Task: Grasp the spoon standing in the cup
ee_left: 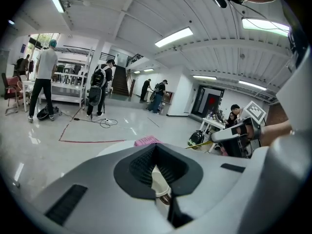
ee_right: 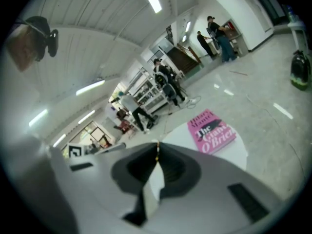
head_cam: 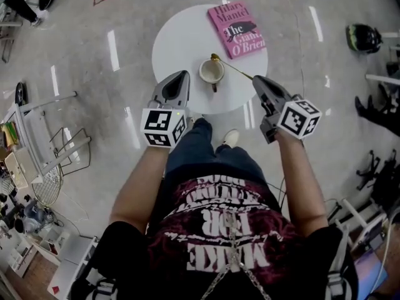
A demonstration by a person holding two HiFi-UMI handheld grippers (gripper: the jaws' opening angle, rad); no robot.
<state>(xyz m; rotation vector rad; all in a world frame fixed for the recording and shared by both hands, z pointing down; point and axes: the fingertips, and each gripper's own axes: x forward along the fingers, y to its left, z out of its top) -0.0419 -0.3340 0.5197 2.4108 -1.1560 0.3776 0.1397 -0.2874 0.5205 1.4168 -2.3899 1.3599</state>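
Seemingly we have the grasp made: our right tongs (head_cam: pixel 254 80) pinch the handle of the gold spoon (head_cam: pixel 232 69) just right of centre, its bowl at the rim of the cream cup (head_cam: pixel 211 72) on the round counter (head_cam: pixel 178 39), while our left tongs (head_cam: pixel 181 75) hover left of the cup, pressed together on nothing.

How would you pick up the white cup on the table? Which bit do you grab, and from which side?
Probably the handle of the cup. It sticks out from the cup's near side, toward the person, so come in from there. The left gripper is close beside it and holds nothing. The handle is a thin part the gripper can pinch, while the round body looks harder to close on.
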